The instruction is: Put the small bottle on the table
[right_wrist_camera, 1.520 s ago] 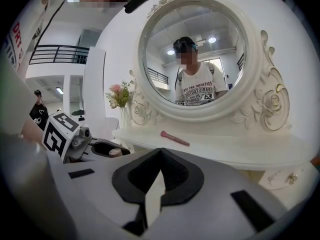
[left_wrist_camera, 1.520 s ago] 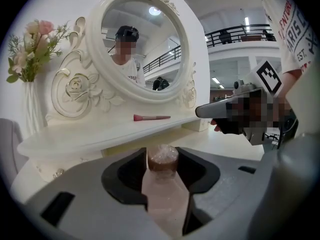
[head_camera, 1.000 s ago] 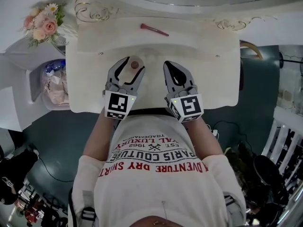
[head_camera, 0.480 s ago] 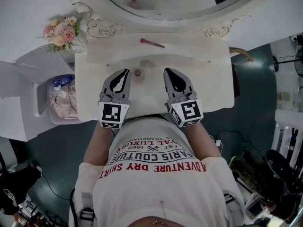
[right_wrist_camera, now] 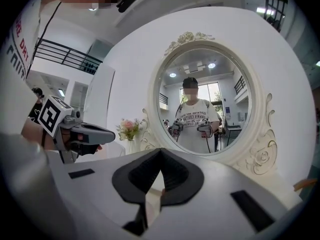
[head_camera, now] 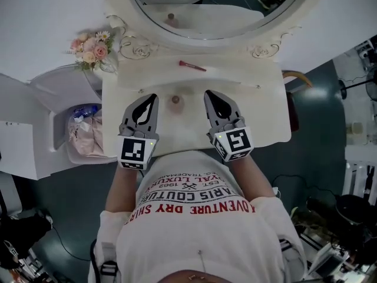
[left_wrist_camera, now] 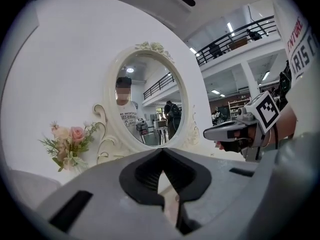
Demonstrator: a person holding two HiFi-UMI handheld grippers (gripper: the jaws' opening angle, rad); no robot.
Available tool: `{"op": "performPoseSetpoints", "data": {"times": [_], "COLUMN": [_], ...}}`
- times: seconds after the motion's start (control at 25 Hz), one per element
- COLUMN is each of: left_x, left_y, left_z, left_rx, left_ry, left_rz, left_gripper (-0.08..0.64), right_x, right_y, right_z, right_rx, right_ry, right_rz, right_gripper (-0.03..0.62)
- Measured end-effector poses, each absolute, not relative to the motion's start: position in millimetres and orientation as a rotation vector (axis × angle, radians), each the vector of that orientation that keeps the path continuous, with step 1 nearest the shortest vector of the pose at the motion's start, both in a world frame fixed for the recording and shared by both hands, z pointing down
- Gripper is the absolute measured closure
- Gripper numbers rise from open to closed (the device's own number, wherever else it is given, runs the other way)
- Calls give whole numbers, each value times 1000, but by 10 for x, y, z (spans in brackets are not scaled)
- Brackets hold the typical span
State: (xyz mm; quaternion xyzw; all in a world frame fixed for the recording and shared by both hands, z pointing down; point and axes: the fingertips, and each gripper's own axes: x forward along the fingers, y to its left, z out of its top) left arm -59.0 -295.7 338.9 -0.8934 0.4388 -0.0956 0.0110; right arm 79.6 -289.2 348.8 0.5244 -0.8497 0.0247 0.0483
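The small bottle [head_camera: 175,99], pale with a brownish cap, stands upright on the cream dressing table [head_camera: 265,117] between my two grippers. My left gripper [head_camera: 154,97] lies a little to the bottle's left, apart from it, shut with nothing between its pads. In the left gripper view its jaws [left_wrist_camera: 161,152] meet at the tips. My right gripper [head_camera: 207,93] lies to the bottle's right, also shut and empty, and its own view [right_wrist_camera: 161,152] shows the same. Neither gripper view shows the bottle.
An oval mirror [head_camera: 212,10] in an ornate frame rises at the table's back. A red brush [head_camera: 192,66] lies in front of it. A pink flower bouquet [head_camera: 90,47] stands at the back left. A bin with plastic bags [head_camera: 85,131] sits left of the table.
My left gripper stood open around the bottle a second ago. It has let go, shut, and drawn back to the left. The bottle stays standing on the table. The right gripper barely moved.
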Motion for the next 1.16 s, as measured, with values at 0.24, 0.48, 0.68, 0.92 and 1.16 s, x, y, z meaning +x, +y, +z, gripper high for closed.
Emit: {"op": "performPoseSetpoints", "data": {"times": [0.24, 0.48, 0.68, 0.92, 1.16], "left_x": [-666, -643, -649, -640, -650], "left_y": [-2904, -2891, -2914, -2936, -2949], "left_z": [3327, 3315, 3385, 3409, 3381], "left_rx": [-2796, -2808, -2839, -2853, -2869], "left_ry": [1377, 1368, 1359, 1351, 1321], "left_rz": [-277, -259, -268, -272, -238], "left_gripper": [552, 552, 552, 552, 552], "right_x": [763, 776, 767, 736, 693], "right_y": [-2861, -2846, -2856, -2874, -2896], "right_z": [3412, 3437, 3433, 3445, 3456], "right_rx": [1580, 1600, 1607, 1600, 1591], "right_ry": [-2610, -2606, -2600, -2597, -2596], "right_rz": [63, 88, 78, 69, 65], "right_gripper": [594, 594, 594, 594, 594]}}
